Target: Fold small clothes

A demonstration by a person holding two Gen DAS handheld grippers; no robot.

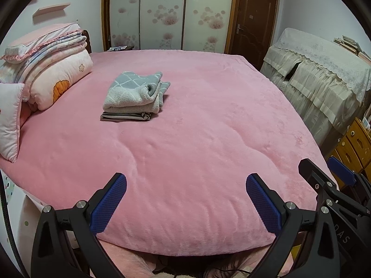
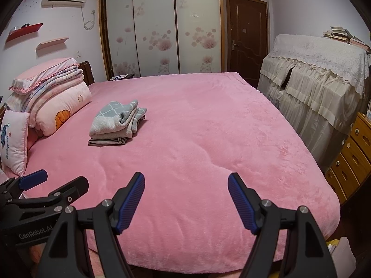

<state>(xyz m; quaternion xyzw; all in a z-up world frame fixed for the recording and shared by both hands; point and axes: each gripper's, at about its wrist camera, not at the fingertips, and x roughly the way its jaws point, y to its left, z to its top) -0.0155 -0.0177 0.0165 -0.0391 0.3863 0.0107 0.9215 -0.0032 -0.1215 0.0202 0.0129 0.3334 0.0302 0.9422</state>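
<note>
- Both claws gape wide and hold nothing: left claw (image 1: 186, 205) and right claw (image 2: 186, 205) hang side by side over the near edge of the bed (image 1: 208, 120).
- Folded clothes (image 1: 135, 96) sit stacked at about 11 o'clock, well apart from both claws.
- Likely risk: the top grey checked piece (image 1: 139, 81) is loosely folded; a shallow pinch could drag it and topple the stack.
- Plush bedding may get caught too.
</note>
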